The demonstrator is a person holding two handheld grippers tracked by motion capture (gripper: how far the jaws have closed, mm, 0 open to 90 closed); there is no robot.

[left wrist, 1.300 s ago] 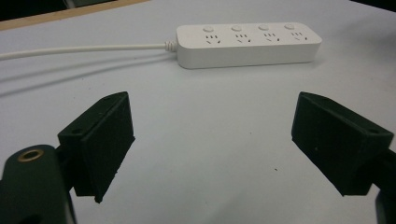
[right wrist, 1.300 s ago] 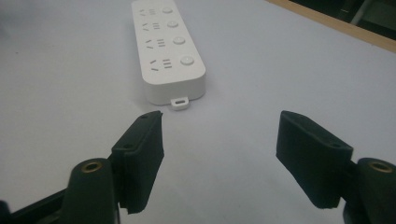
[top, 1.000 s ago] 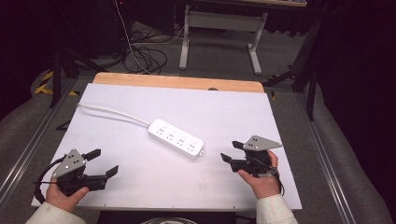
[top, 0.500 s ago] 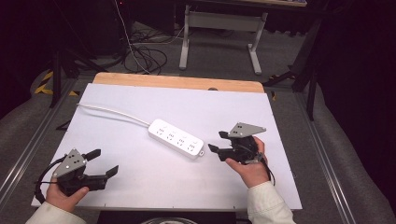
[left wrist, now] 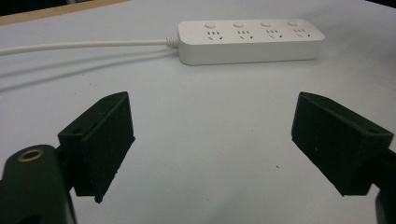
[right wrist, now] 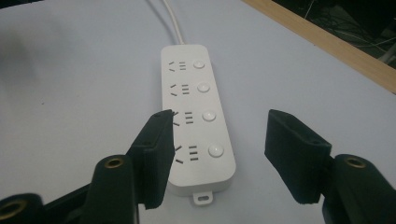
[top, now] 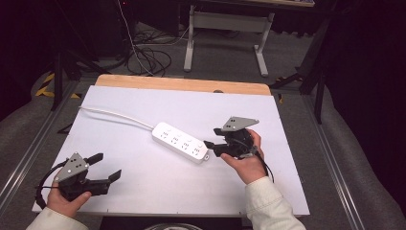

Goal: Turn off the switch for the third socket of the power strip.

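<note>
The power strip [top: 182, 142] is being lined up by the right gripper [right wrist: 217, 158], jaws closing but still apart astride its end, nothing clamped yet, while the left gripper [left wrist: 210, 140] is held wide open

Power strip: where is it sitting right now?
In the high view, the power strip lies diagonally mid-table on the white board, its near end just ahead of the right tongs, cord trailing far-left.

The power strip [top: 182, 142] lies on the table [top: 287, 182], near its middle. Its cable [top: 115, 116] runs to the far left. The right gripper [top: 214, 141] is at its near right end, the left gripper [top: 105, 168] well apart, at the near left corner.
</note>
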